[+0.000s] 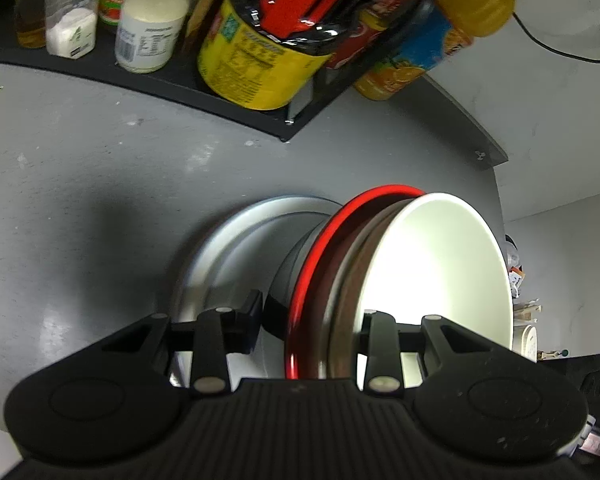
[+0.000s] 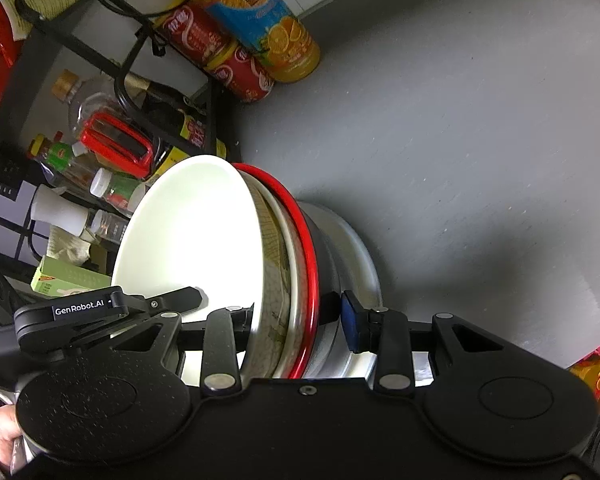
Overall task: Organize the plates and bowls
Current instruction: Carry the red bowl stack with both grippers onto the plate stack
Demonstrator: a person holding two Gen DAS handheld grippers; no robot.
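A nested stack of bowls (image 1: 380, 280), white bowl (image 2: 192, 232) innermost, then a brown-patterned one and a red-rimmed one (image 1: 312, 280), is sitting on a silver plate (image 1: 228, 248) over the gray surface (image 1: 100, 160). The left claw (image 1: 312, 320) and the right claw (image 2: 300, 320) are both clamping the stack's rims from opposite sides. A condiment rack (image 1: 180, 80) is standing behind.

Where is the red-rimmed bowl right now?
In both wrist views the red-rimmed bowl sits mid-stack, nested between the white bowl and the silver plate, with both the left gripper and right gripper straddling the stack's rims.
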